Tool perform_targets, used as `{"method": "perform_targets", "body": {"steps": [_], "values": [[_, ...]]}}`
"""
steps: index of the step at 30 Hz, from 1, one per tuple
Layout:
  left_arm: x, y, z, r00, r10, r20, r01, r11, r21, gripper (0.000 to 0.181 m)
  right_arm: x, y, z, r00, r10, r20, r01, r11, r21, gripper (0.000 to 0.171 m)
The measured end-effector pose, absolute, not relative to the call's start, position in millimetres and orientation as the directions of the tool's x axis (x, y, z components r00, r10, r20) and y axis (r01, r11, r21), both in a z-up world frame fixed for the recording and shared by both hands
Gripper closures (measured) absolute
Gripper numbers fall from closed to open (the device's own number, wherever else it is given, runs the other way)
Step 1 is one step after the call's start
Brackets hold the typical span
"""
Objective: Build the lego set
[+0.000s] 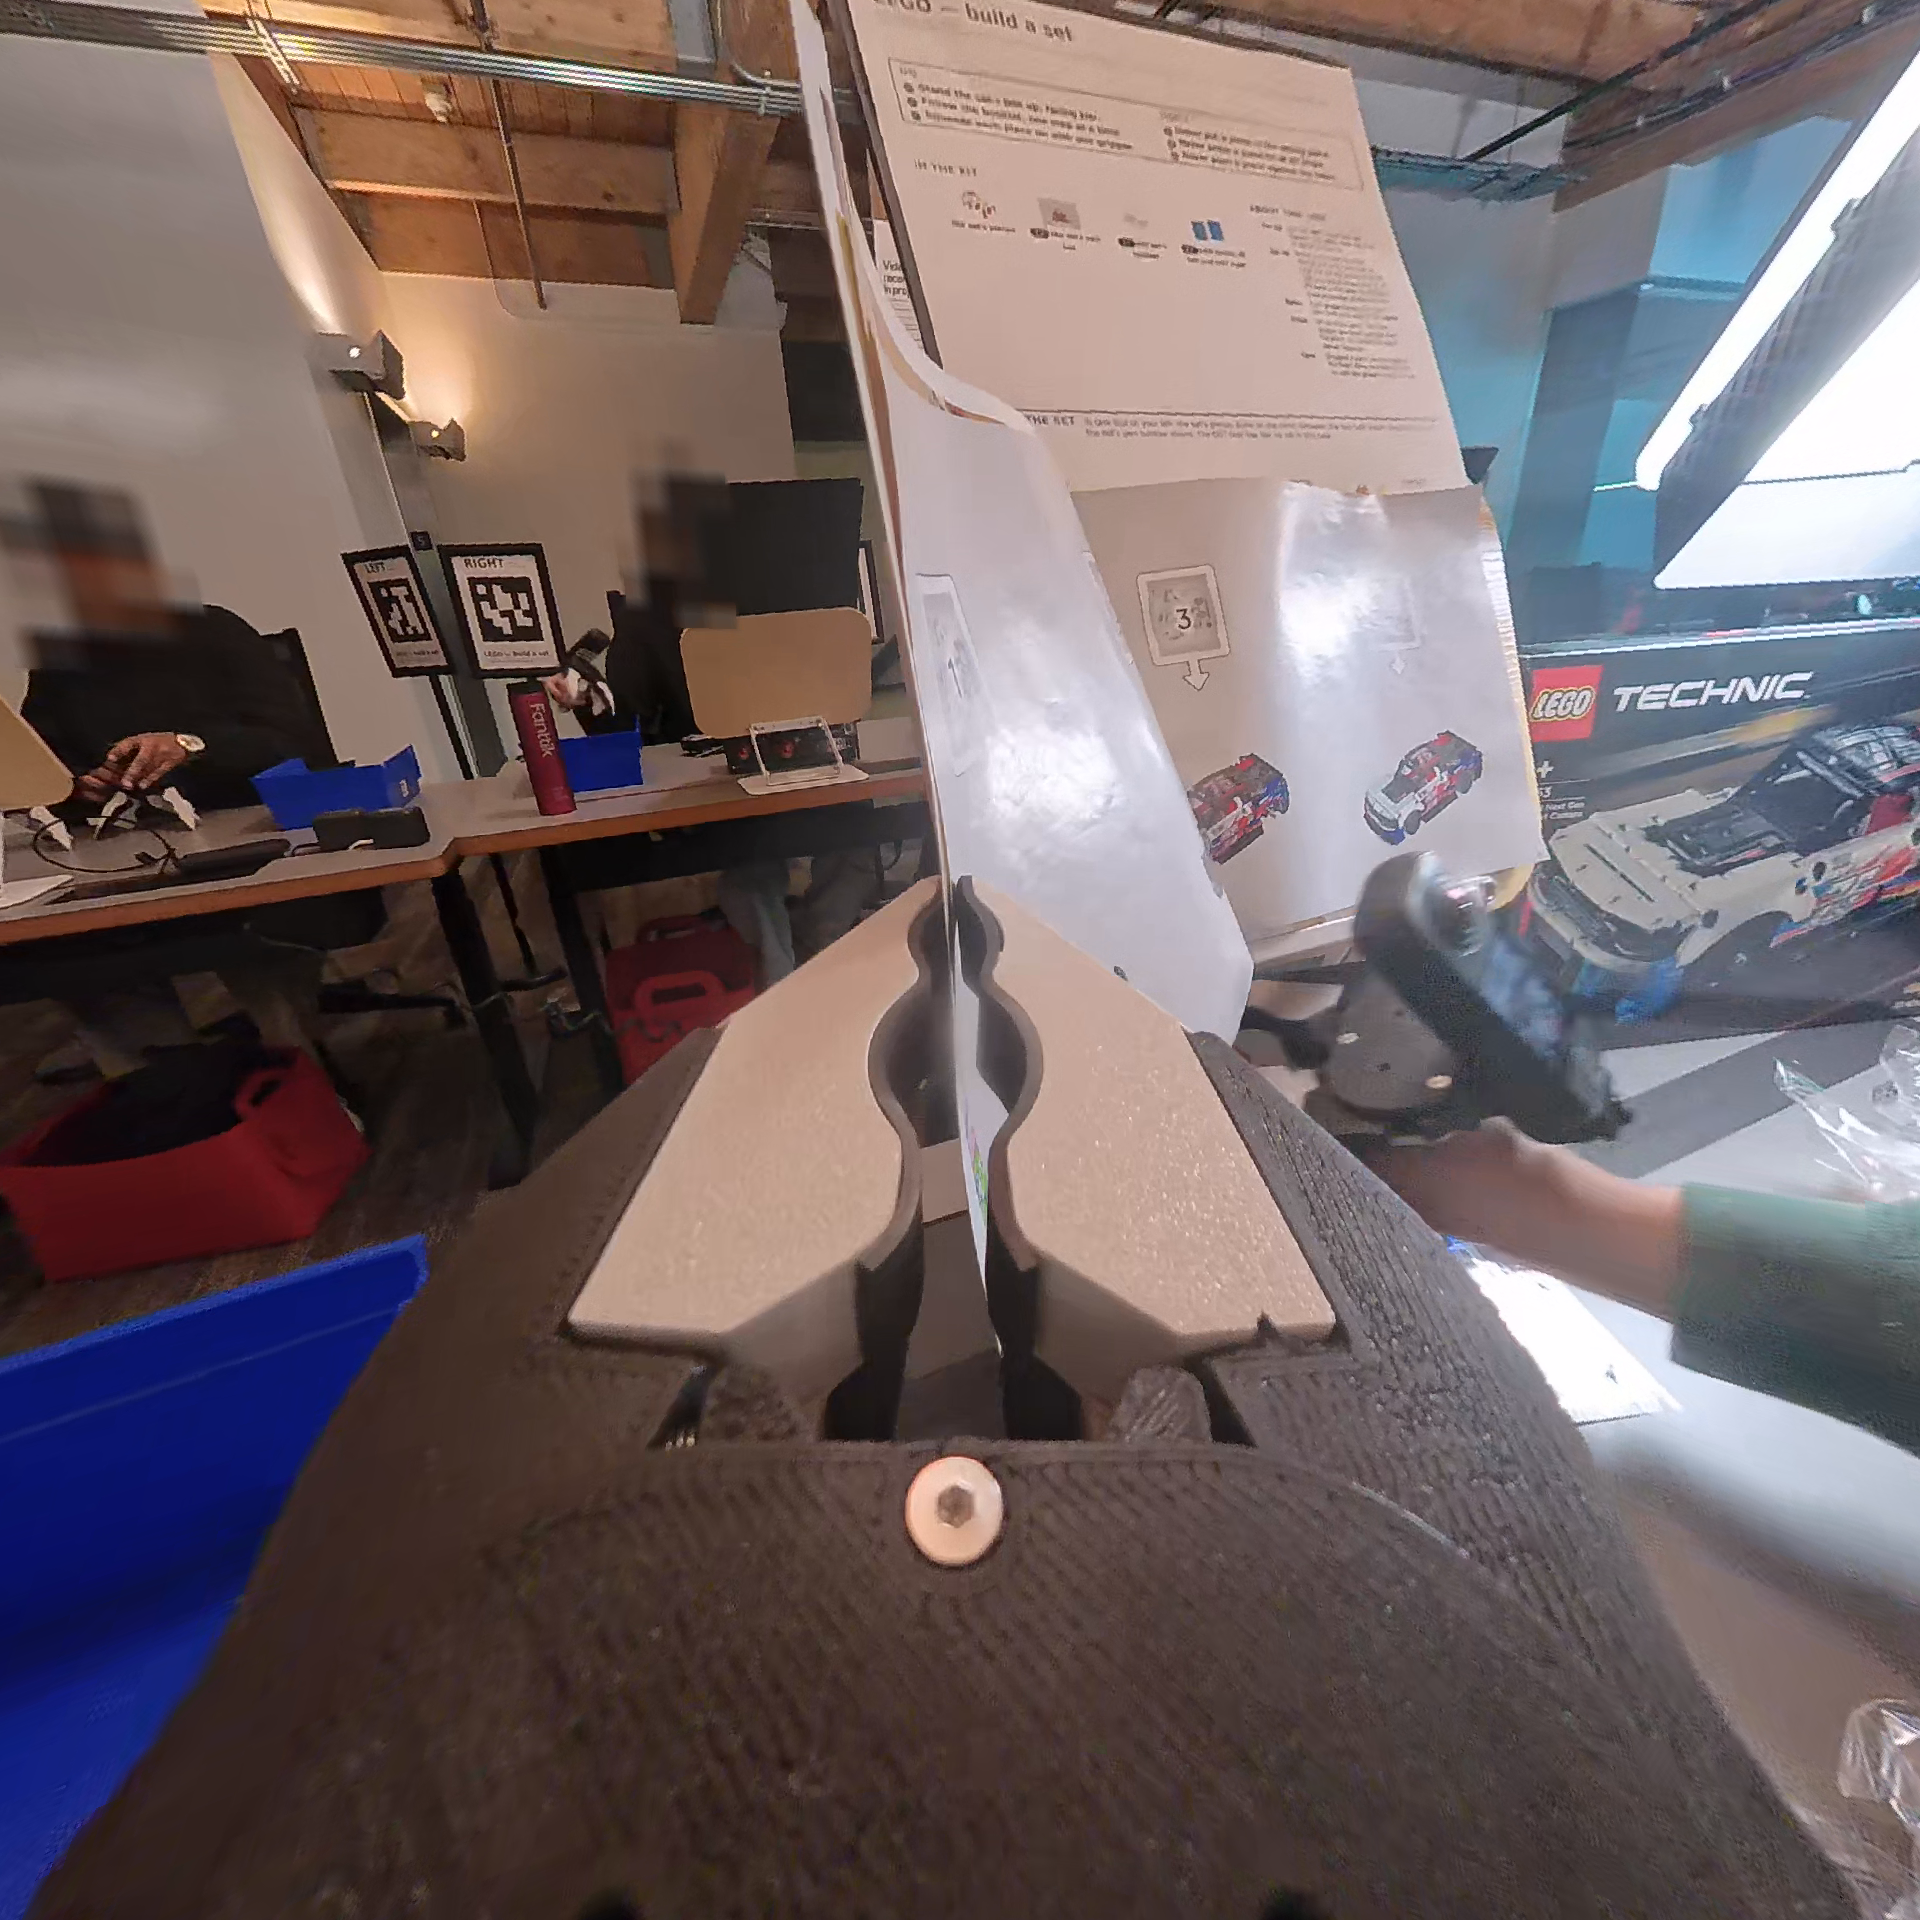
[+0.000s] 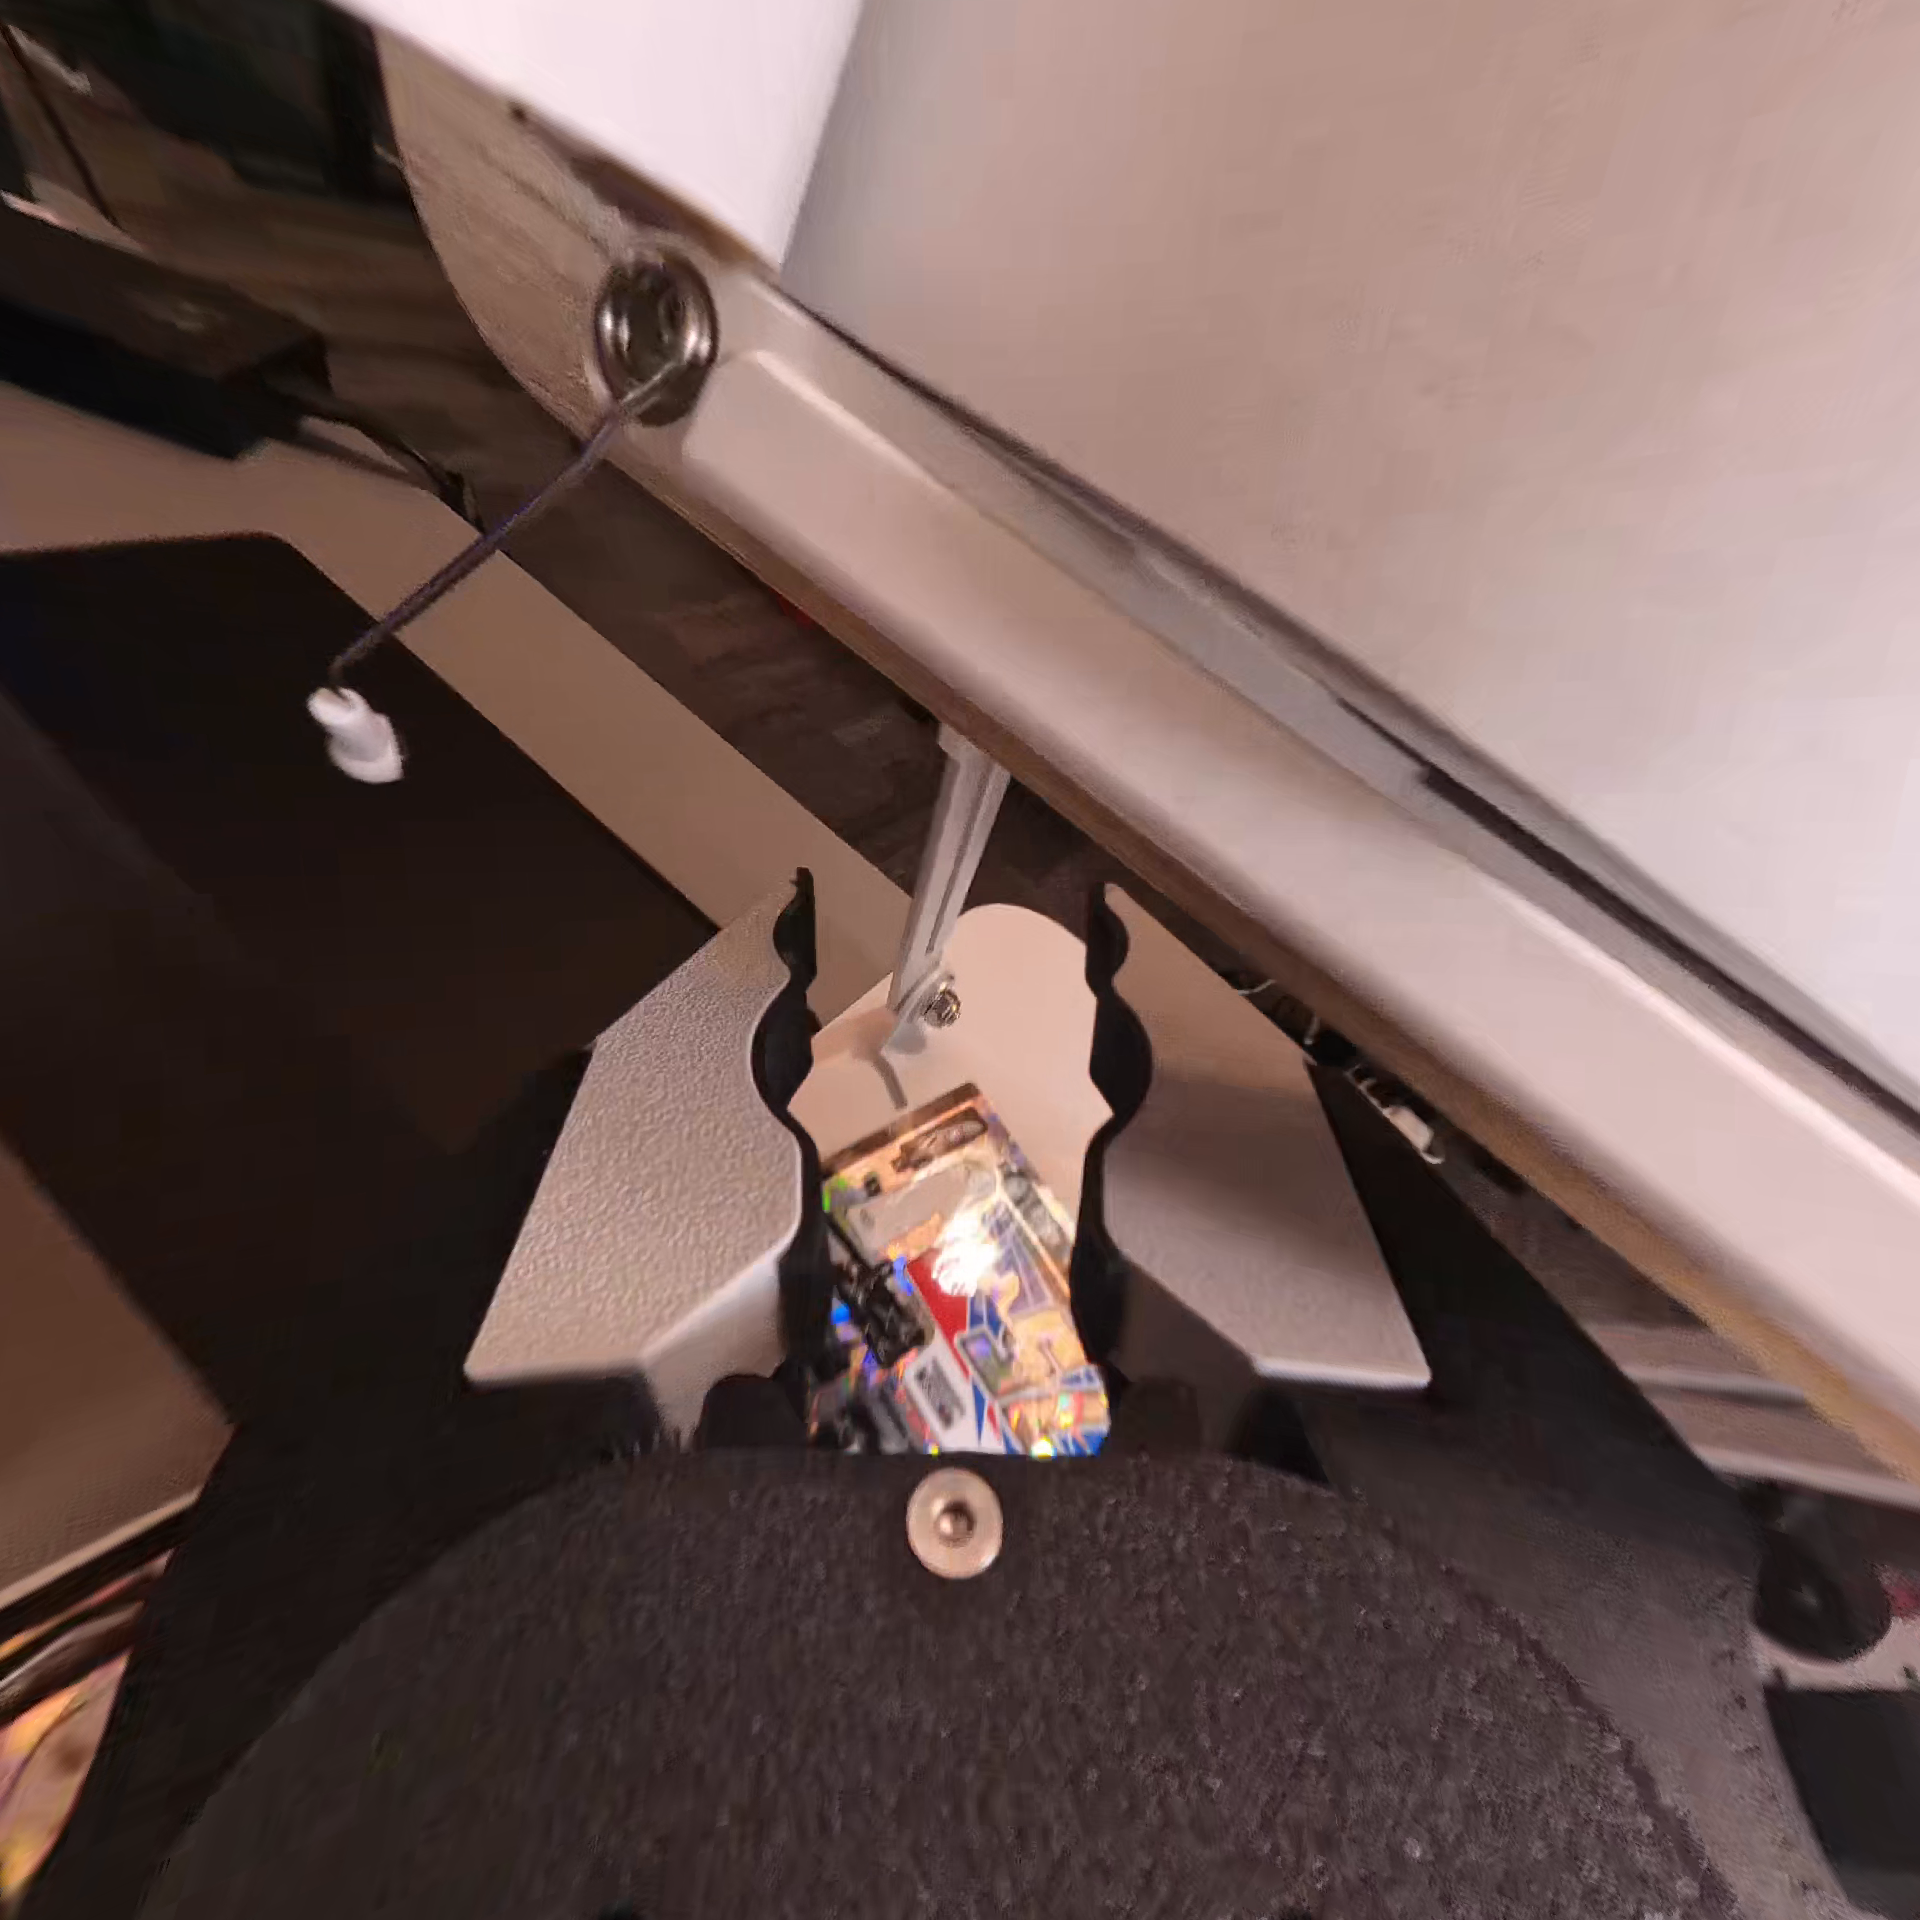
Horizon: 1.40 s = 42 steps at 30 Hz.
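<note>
The left gripper (image 1: 958, 914) is clenched on a thin, floppy page of the instruction booklet (image 1: 1049, 748), best pinched near its edge. Far right stands the set's box (image 1: 1714, 821); the right gripper (image 2: 951, 997) hangs released, holding nothing.

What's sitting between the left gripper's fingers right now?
A page of the instruction booklet, seen edge-on in the left wrist view. The left gripper is shut on it; nothing else shows between the fingers.
</note>
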<state>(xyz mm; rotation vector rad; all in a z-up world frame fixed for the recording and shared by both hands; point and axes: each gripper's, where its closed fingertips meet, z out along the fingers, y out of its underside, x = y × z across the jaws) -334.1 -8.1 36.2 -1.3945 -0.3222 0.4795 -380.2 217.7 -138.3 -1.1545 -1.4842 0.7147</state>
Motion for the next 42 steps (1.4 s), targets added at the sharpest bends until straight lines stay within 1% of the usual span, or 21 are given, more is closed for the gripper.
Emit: {"method": "perform_targets", "body": {"steps": [2,5,9,10,12,14,16,18,19,20,22,23,25,28,30,31,32,34,35,40,42], "values": [[-333,-9,38,0.867,0.496,-0.055,-0.128,0.114,-0.985,0.181,-395,219,-143,0.039,0.910,0.413,0.288,0.385,-0.877,0.122],[-332,-10,41,0.866,0.495,-0.066,-0.139,0.111,-0.984,0.181,-407,221,-149,0.030,0.891,0.453,0.305,0.423,-0.853,0.130],[-333,-11,42,0.873,0.485,-0.049,-0.124,0.124,-0.985,0.181,-400,225,-164,0.001,0.890,0.455,0.338,0.428,-0.838,0.118],[-333,-11,41,0.875,0.482,-0.043,-0.118,0.127,-0.985,0.181,-396,231,-161,0.024,0.888,0.459,0.329,0.426,-0.843,0.119],[-332,-10,41,0.875,0.482,-0.046,-0.121,0.126,-0.985,0.181,-387,233,-142,0.049,0.921,0.386,0.226,0.367,-0.903,0.119],[-330,-10,43,0.875,0.481,-0.054,-0.129,0.125,-0.984,0.181,-374,223,-123,0.008,0.980,0.198,0.097,0.197,-0.976,0.111],[-329,-10,45,0.877,0.477,-0.049,-0.126,0.131,-0.983,0.181,-361,217,-110,-0.055,0.997,-0.057,0.004,-0.057,-0.998,0.100],[-328,-10,46,0.880,0.472,-0.043,-0.122,0.139,-0.983,0.181,-347,221,-91,-0.133,0.943,-0.305,-0.107,-0.319,-0.942,0.094],[-327,-10,46,0.880,0.472,-0.044,-0.123,0.139,-0.983,0.181,-342,221,-85,-0.186,0.903,-0.386,-0.129,-0.412,-0.902,0.093],[-327,-10,47,0.880,0.472,-0.046,-0.126,0.139,-0.982,0.181,-339,217,-81,-0.253,0.865,-0.433,-0.136,-0.475,-0.869,0.084],[-326,-11,47,0.882,0.470,-0.047,-0.126,0.140,-0.982,0.181,-327,218,-66,-0.383,0.759,-0.527,-0.183,-0.621,-0.762,0.085],[-326,-11,47,0.882,0.469,-0.045,-0.125,0.140,-0.982,0.181,-320,218,-58,-0.439,0.722,-0.535,-0.201,-0.659,-0.724,0.085],[-327,-11,47,0.883,0.468,-0.038,-0.119,0.145,-0.982,0.181,-313,224,-54,-0.471,0.685,-0.556,-0.215,-0.700,-0.680,0.080],[-328,-9,44,0.885,0.465,-0.030,-0.110,0.146,-0.983,0.181,-311,247,-47,-0.454,0.648,-0.611,-0.260,-0.753,-0.605,0.085],[-326,-5,41,0.885,0.464,-0.039,-0.115,0.136,-0.984,0.181,-317,254,-48,-0.434,0.640,-0.634,-0.254,-0.762,-0.595,0.092],[-326,-4,40,0.885,0.464,-0.045,-0.119,0.132,-0.984,0.181,-320,256,-49,-0.428,0.645,-0.633,-0.258,-0.758,-0.599,0.098],[-325,-2,39,0.885,0.463,-0.048,-0.121,0.128,-0.984,0.181,-321,260,-48,-0.437,0.633,-0.639,-0.265,-0.770,-0.580,0.105],[-324,-1,39,0.885,0.462,-0.055,-0.126,0.125,-0.984,0.181,-325,265,-43,-0.470,0.591,-0.656,-0.269,-0.803,-0.531,0.114],[-324,-1,39,0.883,0.466,-0.059,-0.131,0.123,-0.984,0.181,-326,265,-41,-0.484,0.577,-0.658,-0.265,-0.813,-0.519,0.122],[-322,-2,42,0.883,0.466,-0.061,-0.136,0.129,-0.982,0.181,-325,264,-41,-0.507,0.506,-0.698,-0.222,-0.859,-0.461,0.124],[-322,-1,42,0.883,0.466,-0.065,-0.139,0.126,-0.982,0.181,-323,260,-42,-0.497,0.515,-0.699,-0.210,-0.852,-0.479,0.125]]}}
